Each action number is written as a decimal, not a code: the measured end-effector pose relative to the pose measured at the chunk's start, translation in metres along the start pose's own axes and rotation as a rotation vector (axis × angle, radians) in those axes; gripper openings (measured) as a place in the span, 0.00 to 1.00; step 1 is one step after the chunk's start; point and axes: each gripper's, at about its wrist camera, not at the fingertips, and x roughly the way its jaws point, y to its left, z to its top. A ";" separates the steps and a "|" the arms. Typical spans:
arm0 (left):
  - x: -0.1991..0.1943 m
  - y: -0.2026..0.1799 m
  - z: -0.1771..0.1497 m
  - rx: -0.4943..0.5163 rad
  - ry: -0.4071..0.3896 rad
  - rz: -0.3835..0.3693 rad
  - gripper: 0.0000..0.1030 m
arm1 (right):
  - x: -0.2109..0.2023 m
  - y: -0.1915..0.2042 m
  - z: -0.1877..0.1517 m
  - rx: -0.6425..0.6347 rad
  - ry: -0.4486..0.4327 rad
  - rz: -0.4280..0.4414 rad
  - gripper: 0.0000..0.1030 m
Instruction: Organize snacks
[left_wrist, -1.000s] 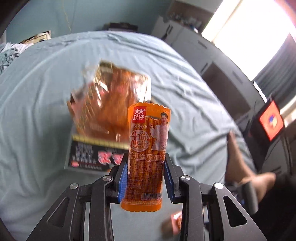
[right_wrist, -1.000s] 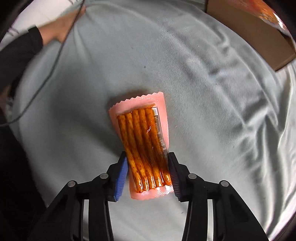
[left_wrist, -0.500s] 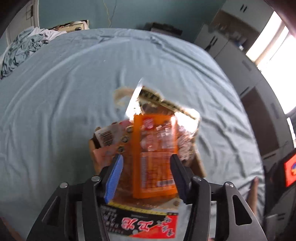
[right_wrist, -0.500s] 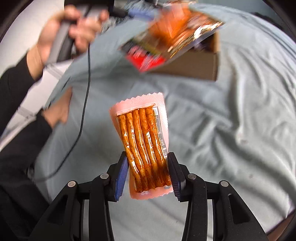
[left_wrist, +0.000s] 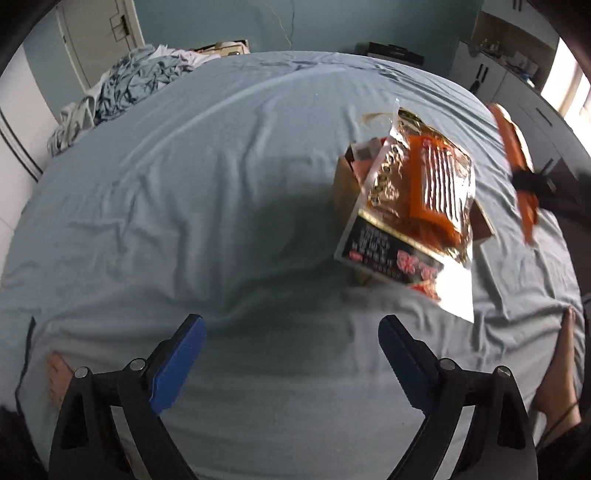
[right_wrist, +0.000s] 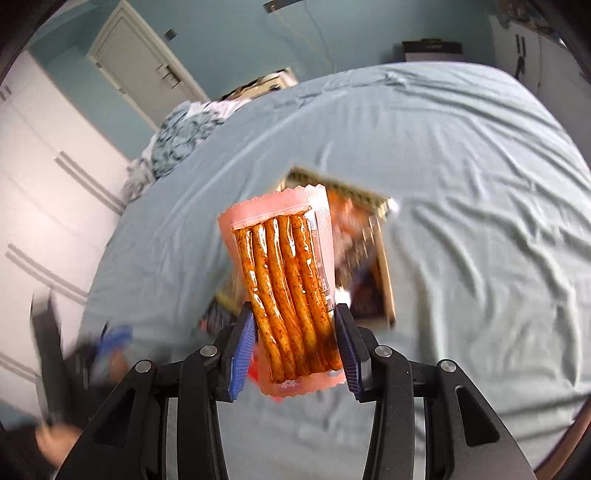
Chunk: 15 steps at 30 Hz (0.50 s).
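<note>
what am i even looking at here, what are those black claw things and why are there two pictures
Each picture comes from a wide-angle camera fixed on a hand-held gripper, looking forward along its two black fingers with blue pads. A person holds one in each hand; there is no robot arm.

The left view shows the left gripper with its jaws wide apart and nothing between them. Ahead, on a bed sheet, stands a cardboard box with snack packets piled on it, the largest a shiny black and gold snack bag.

The right view shows the right gripper shut on a pink packet of reddish sticks, held in the air with the box blurred behind it.
</note>
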 end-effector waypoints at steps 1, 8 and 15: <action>0.002 0.006 -0.009 -0.026 0.004 -0.029 0.93 | 0.010 0.007 0.009 0.009 0.006 -0.028 0.39; 0.001 0.021 -0.023 -0.018 0.018 -0.063 0.93 | 0.055 0.031 0.018 0.113 0.081 -0.171 0.59; -0.036 0.011 -0.026 0.014 -0.046 -0.077 0.93 | -0.032 0.041 -0.032 0.019 -0.020 -0.308 0.62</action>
